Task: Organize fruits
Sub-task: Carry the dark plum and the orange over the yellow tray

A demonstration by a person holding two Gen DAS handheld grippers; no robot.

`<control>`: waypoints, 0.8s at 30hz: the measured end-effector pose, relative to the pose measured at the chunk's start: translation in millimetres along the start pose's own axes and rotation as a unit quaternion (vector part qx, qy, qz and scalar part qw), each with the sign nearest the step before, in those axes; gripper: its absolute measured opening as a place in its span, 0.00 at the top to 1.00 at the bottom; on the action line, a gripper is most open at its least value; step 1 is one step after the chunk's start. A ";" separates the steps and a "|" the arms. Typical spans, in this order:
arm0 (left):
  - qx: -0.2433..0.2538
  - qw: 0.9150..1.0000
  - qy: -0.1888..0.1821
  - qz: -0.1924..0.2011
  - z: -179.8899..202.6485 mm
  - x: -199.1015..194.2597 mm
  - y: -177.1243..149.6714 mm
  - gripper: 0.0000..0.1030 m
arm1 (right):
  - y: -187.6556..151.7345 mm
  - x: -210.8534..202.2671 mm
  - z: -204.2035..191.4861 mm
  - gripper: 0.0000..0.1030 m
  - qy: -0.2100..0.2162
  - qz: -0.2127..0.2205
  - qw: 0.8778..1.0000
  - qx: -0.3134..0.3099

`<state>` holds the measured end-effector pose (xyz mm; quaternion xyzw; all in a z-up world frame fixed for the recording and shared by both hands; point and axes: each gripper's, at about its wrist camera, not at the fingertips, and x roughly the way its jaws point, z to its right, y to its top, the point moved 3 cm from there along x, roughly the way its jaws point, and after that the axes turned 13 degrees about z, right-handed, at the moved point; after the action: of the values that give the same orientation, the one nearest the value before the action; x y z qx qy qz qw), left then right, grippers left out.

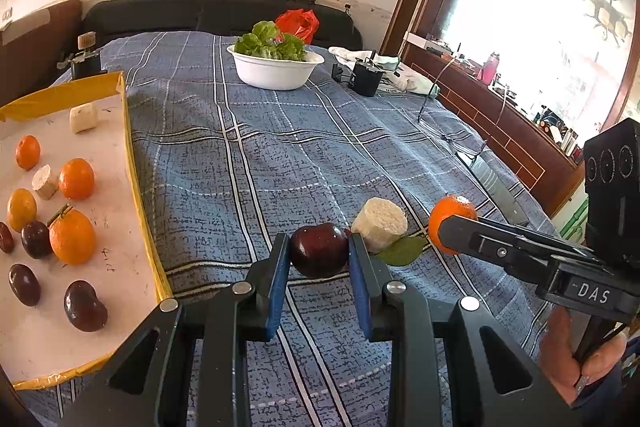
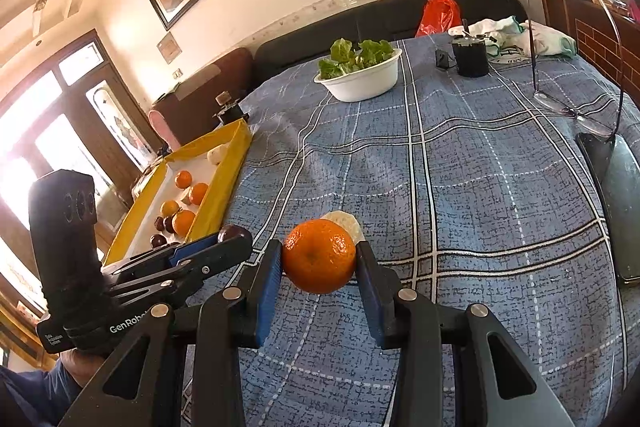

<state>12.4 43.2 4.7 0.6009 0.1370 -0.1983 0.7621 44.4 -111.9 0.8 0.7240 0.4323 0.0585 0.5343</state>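
Observation:
My left gripper (image 1: pixel 319 251) is shut on a dark red plum (image 1: pixel 319 249) just above the blue plaid bedspread. My right gripper (image 2: pixel 318 259) is shut on an orange (image 2: pixel 319 255), which also shows in the left wrist view (image 1: pixel 450 215). A pale cut cylinder piece (image 1: pixel 380 223) with a green leaf (image 1: pixel 402 250) lies on the bedspread between the two fruits. The yellow-rimmed white tray (image 1: pixel 132 155) at the left holds several oranges (image 1: pixel 72 235), several plums (image 1: pixel 85 305) and pale pieces. In the right wrist view the tray (image 2: pixel 224 187) lies at the left.
A white bowl of lettuce (image 1: pixel 276 65) stands at the far middle of the bed. A black cylinder device (image 1: pixel 366 77), a white cloth (image 1: pixel 394 69), eyeglasses (image 2: pixel 576 107), a dark phone (image 2: pixel 618 203) and a red bag (image 1: pixel 298 23) lie toward the right and back.

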 end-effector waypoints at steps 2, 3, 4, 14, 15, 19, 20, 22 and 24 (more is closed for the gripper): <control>-0.003 1.000 -0.002 0.005 -0.7 -1.8 1.2 0.73 | -0.1 0.6 0.2 0.61 -0.002 -0.001 1.000 -0.001; -0.004 1.000 -0.003 0.006 -1.0 -2.4 1.6 0.73 | 0.2 0.6 0.1 0.61 -0.002 -0.001 1.000 -0.001; -0.006 1.000 -0.004 0.007 -1.6 -2.8 2.0 0.73 | 0.2 1.0 0.3 0.61 -0.003 -0.002 1.000 -0.001; -0.032 0.998 -0.006 0.053 -22.2 -46.4 19.5 0.73 | 2.8 -4.1 -12.6 0.61 -0.030 0.005 0.999 -0.009; -0.035 0.998 -0.004 0.058 -27.0 -52.5 21.1 0.73 | 4.7 -6.2 -20.1 0.61 -0.028 0.009 0.999 -0.014; -0.053 0.995 0.020 0.082 -58.8 -81.6 27.3 0.73 | 11.9 -9.3 -56.9 0.61 0.006 0.015 0.999 -0.029; -0.061 0.994 0.028 0.088 -69.3 -88.9 28.2 0.73 | 12.6 -7.7 -67.9 0.60 0.015 0.013 0.999 -0.035; -0.073 0.992 0.047 0.097 -89.1 -101.7 28.3 0.73 | 12.0 -0.9 -89.9 0.60 0.035 0.005 0.998 -0.045; -0.080 0.989 0.072 0.104 -110.1 -113.9 24.8 0.73 | 9.7 10.4 -111.8 0.60 0.055 -0.008 0.997 -0.053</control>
<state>-73.5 170.7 50.6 0.5615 0.1436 -0.0632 0.8124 -4.8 -24.5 52.1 0.6865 0.4635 0.1170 0.5479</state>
